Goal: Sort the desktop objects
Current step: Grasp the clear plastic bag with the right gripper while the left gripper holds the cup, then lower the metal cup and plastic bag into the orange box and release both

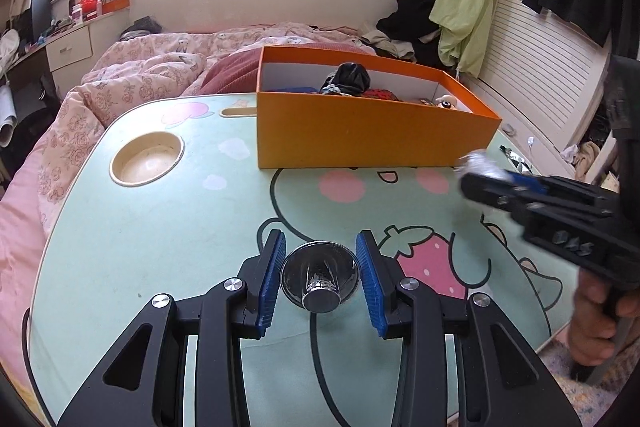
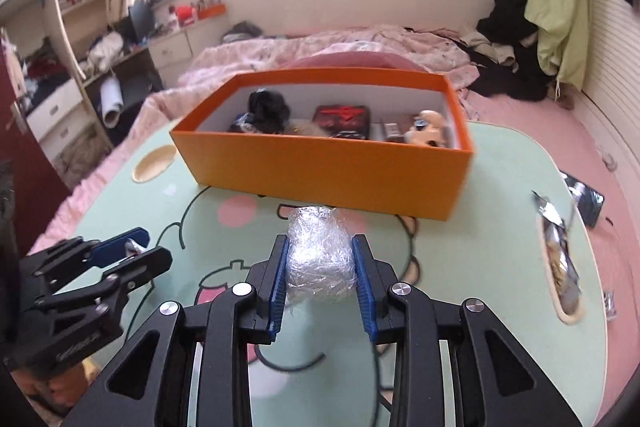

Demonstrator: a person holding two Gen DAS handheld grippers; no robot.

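Note:
My left gripper point(image 1: 321, 250) is shut on a chrome metal fitting point(image 1: 320, 281) with a round flange, its blue pads pressed on both sides, low over the green cartoon table point(image 1: 180, 227). The right wrist view shows this gripper point(image 2: 136, 247) at the lower left. My right gripper point(image 2: 320, 241) is shut on a ball wrapped in crinkled clear film point(image 2: 320, 259), just in front of the orange box point(image 2: 320, 171). From the left wrist view that gripper point(image 1: 476, 175) comes in from the right with the ball point(image 1: 478, 163) beside the box point(image 1: 360, 135). The box holds black cloth point(image 2: 268, 109), a red case point(image 2: 342, 119) and a small toy figure point(image 2: 426, 131).
A round cup recess point(image 1: 146, 157) lies at the table's far left. A slot at the right edge holds a foil packet point(image 2: 560, 259). A dark flat device point(image 2: 588, 203) lies on the pink bedding beyond. A hand point(image 1: 596, 319) grips the right tool's handle.

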